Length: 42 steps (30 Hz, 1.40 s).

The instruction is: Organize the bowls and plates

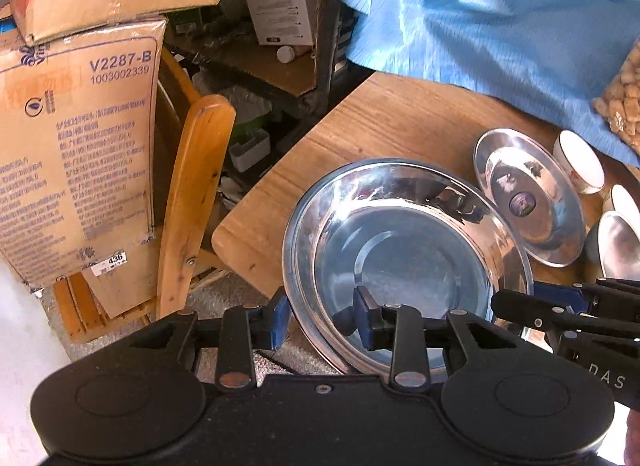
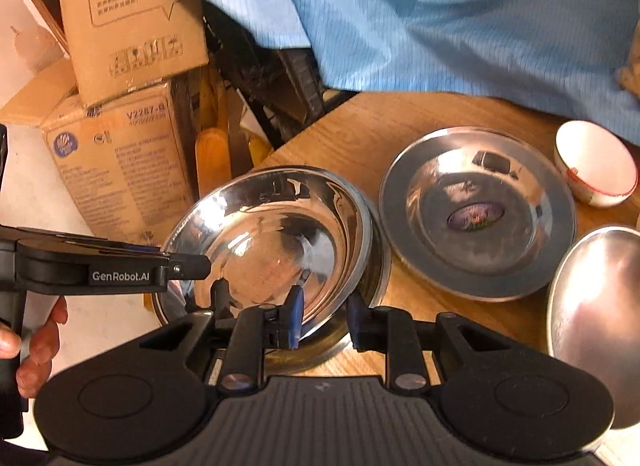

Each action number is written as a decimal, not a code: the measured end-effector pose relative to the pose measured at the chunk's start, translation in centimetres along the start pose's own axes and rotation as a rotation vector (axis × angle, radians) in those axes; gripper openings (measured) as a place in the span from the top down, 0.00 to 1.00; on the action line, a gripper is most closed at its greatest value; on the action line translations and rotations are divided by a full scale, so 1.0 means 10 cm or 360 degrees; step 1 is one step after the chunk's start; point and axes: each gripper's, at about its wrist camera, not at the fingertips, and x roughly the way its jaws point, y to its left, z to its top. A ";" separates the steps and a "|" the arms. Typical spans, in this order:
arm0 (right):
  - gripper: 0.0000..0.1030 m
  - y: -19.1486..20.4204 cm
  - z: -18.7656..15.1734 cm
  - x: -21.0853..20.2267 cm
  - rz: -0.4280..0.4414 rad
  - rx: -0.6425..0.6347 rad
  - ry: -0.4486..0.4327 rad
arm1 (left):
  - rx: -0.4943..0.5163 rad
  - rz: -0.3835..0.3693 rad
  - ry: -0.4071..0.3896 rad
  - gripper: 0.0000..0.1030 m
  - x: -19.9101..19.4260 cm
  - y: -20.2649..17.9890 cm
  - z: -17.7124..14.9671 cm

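Large steel bowl (image 1: 404, 262): lower centre of the left wrist view, lower centre-left of the right wrist view (image 2: 280, 242); sits at the near corner of the tabletop (image 1: 384, 121), overhanging its edge. In the right wrist view it appears nested in a second steel bowl, whose rim shows beneath.

Left gripper (image 1: 322, 318): jaws held apart, straddling the near-left rim of the bowl, one blue pad outside, one inside; neither pad clearly presses the metal.

Right gripper (image 2: 324, 320): jaws likewise parted across the near-right rim, left pad inside the bowl, right pad outside; contact cannot be told.

Steel plate (image 2: 478, 211): centre-right of the right wrist view, just beside the bowl, an oval sticker in its well.

White ceramic bowl (image 2: 594, 163): right edge, tilted, red mark on its side, near the plate.

Further steel bowl (image 2: 596, 322): lower right, partly cut off.

Blue cloth (image 2: 440, 17): draped across the top of the frame, over the tabletop's far side.

Cardboard boxes (image 1: 76, 137): stacked, upper left, off the tabletop; wooden chair (image 1: 192, 193) beside them.
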 end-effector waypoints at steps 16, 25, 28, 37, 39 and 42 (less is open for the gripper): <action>0.68 0.08 -0.05 0.02 -0.0065 -0.0063 -0.0008 | -0.0041 -0.0011 -0.0012 0.66 0.12 -0.01 -0.02; 0.43 0.08 -0.05 0.03 -0.0044 -0.0032 -0.0014 | -0.0043 0.0005 -0.0038 0.43 0.09 0.01 -0.02; 0.16 0.06 -0.05 -0.01 -0.0015 0.0008 -0.0039 | -0.0067 0.0050 -0.0073 0.22 0.05 0.05 0.00; 0.01 -0.29 -0.10 -0.18 -0.0047 0.0319 -0.0088 | 0.0007 0.0008 -0.0222 0.02 0.07 -0.08 0.35; 0.00 -0.37 -0.13 -0.19 -0.0103 0.0375 -0.0089 | 0.0076 -0.0039 -0.0252 0.01 0.10 -0.21 0.48; 0.00 -0.45 -0.19 -0.23 -0.0137 0.0460 -0.0134 | 0.0210 -0.0117 -0.0268 0.01 0.17 -0.43 0.66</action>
